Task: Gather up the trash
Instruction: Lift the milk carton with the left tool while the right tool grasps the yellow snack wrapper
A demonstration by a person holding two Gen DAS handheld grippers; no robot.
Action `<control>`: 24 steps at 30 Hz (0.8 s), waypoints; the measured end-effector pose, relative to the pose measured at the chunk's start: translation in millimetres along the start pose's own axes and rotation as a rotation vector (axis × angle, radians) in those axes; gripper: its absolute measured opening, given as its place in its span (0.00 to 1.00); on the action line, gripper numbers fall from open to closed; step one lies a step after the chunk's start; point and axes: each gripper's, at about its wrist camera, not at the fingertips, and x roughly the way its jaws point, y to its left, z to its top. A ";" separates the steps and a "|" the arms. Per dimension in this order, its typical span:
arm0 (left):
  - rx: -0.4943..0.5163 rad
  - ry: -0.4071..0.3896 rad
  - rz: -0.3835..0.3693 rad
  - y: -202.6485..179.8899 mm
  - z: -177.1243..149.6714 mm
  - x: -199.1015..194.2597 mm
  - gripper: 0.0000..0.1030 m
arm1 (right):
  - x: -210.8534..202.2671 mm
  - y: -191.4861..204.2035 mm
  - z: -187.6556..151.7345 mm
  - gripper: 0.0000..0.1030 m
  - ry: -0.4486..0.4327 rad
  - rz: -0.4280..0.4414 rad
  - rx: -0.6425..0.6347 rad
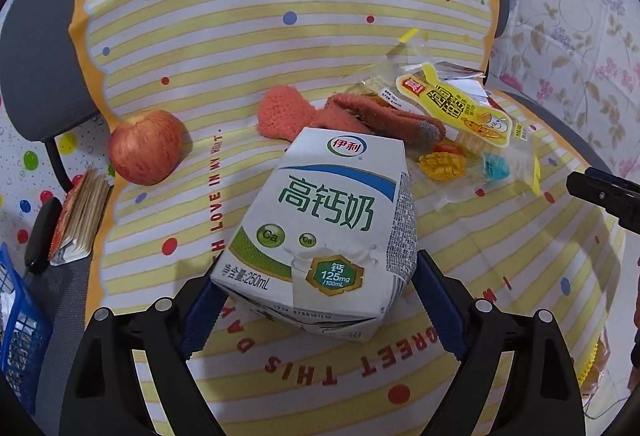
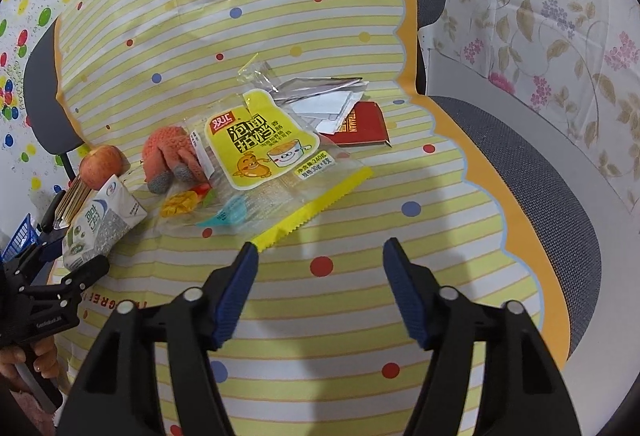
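My left gripper point(image 1: 316, 292) is shut on a white and green milk carton point(image 1: 324, 228), its blue pads pressed on both sides; the carton also shows in the right wrist view point(image 2: 102, 226). A clear and yellow snack wrapper point(image 2: 268, 155) lies on the striped cloth, also in the left wrist view point(image 1: 460, 107). Crumpled white paper point(image 2: 328, 99) lies behind it. My right gripper point(image 2: 320, 264) is open and empty, just in front of the wrapper's yellow edge.
A red apple point(image 1: 146, 145), an orange glove point(image 1: 348, 115), a dark red booklet point(image 2: 360, 127) and a small notebook point(image 1: 78, 215) lie on the cloth. A blue basket point(image 1: 18, 332) stands at the left. Grey chair backs point(image 2: 540, 195) are at the cloth's edges.
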 end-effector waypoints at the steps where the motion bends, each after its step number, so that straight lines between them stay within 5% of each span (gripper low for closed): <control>1: -0.006 -0.005 -0.014 1.4 0.6 1.3 0.84 | 0.7 -0.8 0.8 0.73 -0.002 0.002 0.003; 5: -0.065 -0.030 -0.059 7.1 -0.2 0.3 0.82 | 8.8 -7.3 8.3 0.73 -0.002 0.030 0.044; 18: -0.070 -0.036 -0.009 9.0 -5.8 -0.4 0.82 | 64.5 -23.1 30.6 0.73 0.034 0.170 0.250; 20: -0.076 -0.037 -0.006 9.4 -5.4 -0.2 0.81 | 68.6 -24.1 34.9 0.49 0.040 0.177 0.261; 24: -0.093 -0.050 0.008 13.3 -5.5 -5.9 0.81 | 57.3 -19.4 42.0 0.23 -0.006 0.187 0.242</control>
